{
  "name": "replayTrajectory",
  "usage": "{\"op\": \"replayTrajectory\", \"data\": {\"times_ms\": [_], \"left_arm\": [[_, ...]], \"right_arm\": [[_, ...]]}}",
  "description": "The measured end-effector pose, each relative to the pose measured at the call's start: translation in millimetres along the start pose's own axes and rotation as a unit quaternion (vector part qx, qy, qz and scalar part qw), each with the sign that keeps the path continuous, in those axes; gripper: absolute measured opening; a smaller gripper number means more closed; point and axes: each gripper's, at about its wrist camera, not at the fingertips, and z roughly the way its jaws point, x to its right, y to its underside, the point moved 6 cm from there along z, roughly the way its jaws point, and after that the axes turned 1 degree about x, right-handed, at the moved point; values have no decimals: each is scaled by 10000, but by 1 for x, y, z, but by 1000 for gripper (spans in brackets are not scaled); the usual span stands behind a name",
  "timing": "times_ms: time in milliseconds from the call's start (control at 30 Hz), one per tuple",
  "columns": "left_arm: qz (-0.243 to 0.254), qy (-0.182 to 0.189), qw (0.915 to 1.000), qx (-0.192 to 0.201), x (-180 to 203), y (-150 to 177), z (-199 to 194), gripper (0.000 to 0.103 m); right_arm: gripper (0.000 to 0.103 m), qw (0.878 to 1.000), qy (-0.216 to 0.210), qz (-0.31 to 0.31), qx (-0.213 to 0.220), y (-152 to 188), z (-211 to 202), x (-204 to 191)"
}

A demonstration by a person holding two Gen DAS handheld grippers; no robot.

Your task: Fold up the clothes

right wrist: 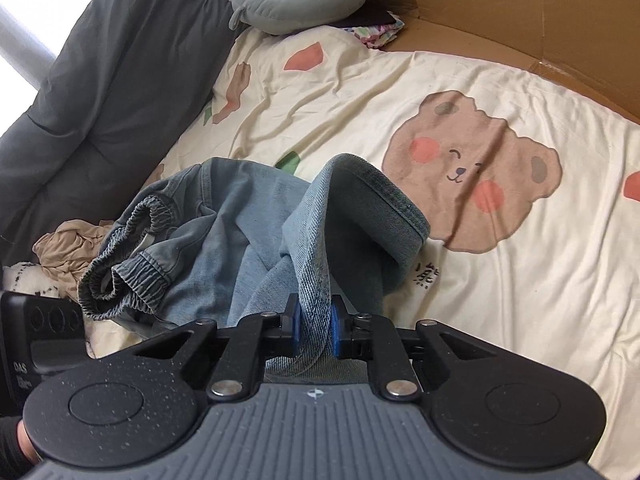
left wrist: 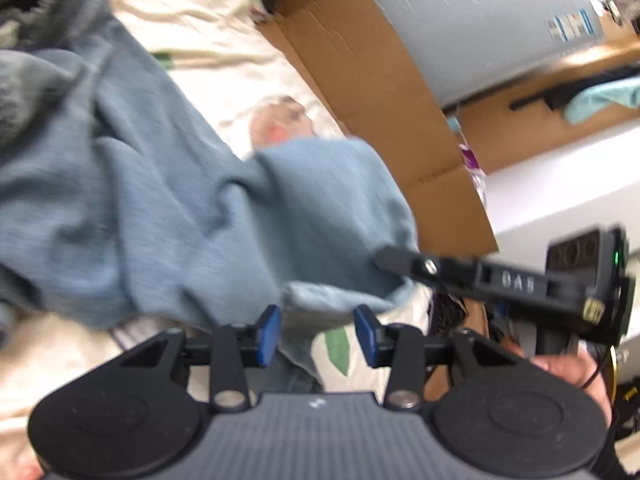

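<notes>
Right hand-held gripper (right wrist: 315, 328) pinches jeans (right wrist: 248, 232); left (left wrist: 318, 334) parted.

- Bare bear-print sheet (right wrist: 500, 280) to my right offers passage.
- Cardboard wall (right wrist: 520, 12) blocks far right; grey cushion (right wrist: 108, 80) blocks left.

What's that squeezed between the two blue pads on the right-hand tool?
A fold of the light blue denim jeans, near a leg hem, is pinched between the right gripper's fingers. The right wrist view shows it.
</notes>
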Motion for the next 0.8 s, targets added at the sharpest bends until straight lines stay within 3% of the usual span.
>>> {"op": "replayTrajectory", "data": {"times_ms": [200, 267, 400, 500, 600, 800], "left_arm": [[-283, -633, 9963, 506, -27, -15, -45, 56], [-335, -939, 9926, 692, -36, -21, -60, 62], [-371, -1441, 9841, 965, -47, -28, -84, 63], [-409, -1564, 9800, 1160, -49, -34, -99, 63], [-119, -1556, 9766, 1482, -43, -43, -116, 67], [61, -2010, 9685, 1469, -35, -51, -124, 69]], "right_arm": [[13, 9996, 240, 2, 157, 7, -19, 14], [13, 9993, 299, -1, 228, 8, -29, 18], [12, 9982, 505, -71, 315, 11, -46, 29], [12, 9971, 673, -137, 319, 14, -58, 39], [11, 9957, 840, -223, 308, 18, -66, 50], [10, 9923, 1126, -403, 310, 22, -78, 71]]}}
